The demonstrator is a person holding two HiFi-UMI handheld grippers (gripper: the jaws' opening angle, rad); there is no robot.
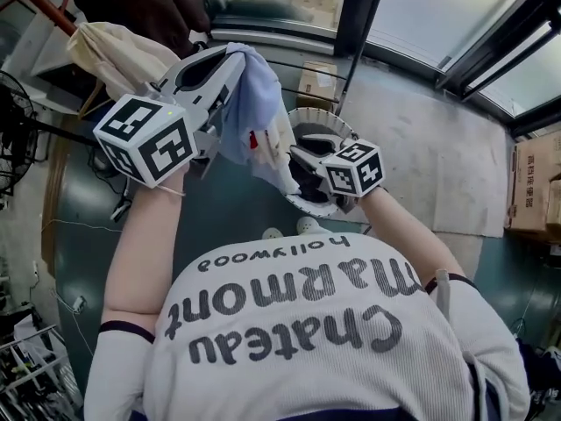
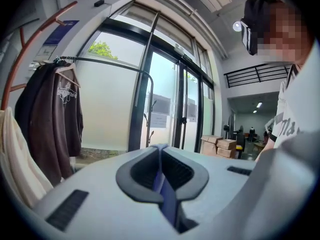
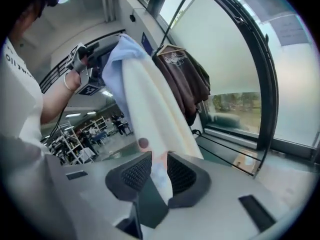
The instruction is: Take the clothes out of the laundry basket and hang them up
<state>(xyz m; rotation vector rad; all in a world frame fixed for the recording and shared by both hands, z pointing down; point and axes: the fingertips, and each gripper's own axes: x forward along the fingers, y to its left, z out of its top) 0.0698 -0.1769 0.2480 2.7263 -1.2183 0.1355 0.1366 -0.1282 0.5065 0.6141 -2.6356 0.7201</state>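
A light blue and cream garment (image 1: pixel 250 121) hangs in front of me, above the white laundry basket (image 1: pixel 326 117). My left gripper (image 1: pixel 235 60) is raised at the garment's top and is shut on it; in the left gripper view a strip of blue cloth (image 2: pixel 167 199) is pinched between the closed jaws of the left gripper (image 2: pixel 161 151). My right gripper (image 1: pixel 298 160) is lower, over the basket, at the garment's lower edge. In the right gripper view the garment (image 3: pixel 150 109) runs down between the pads of the right gripper (image 3: pixel 159 166), which press on it.
A brown jacket (image 2: pixel 50 119) hangs on the clothes rack's rail (image 2: pixel 110 61), with a cream garment (image 1: pixel 110 51) beside it. Glass doors stand behind the rack. Cardboard boxes (image 1: pixel 530 187) sit at the right, one more box (image 1: pixel 317 84) lies behind the basket, and a fan (image 1: pixel 13 130) is at the left.
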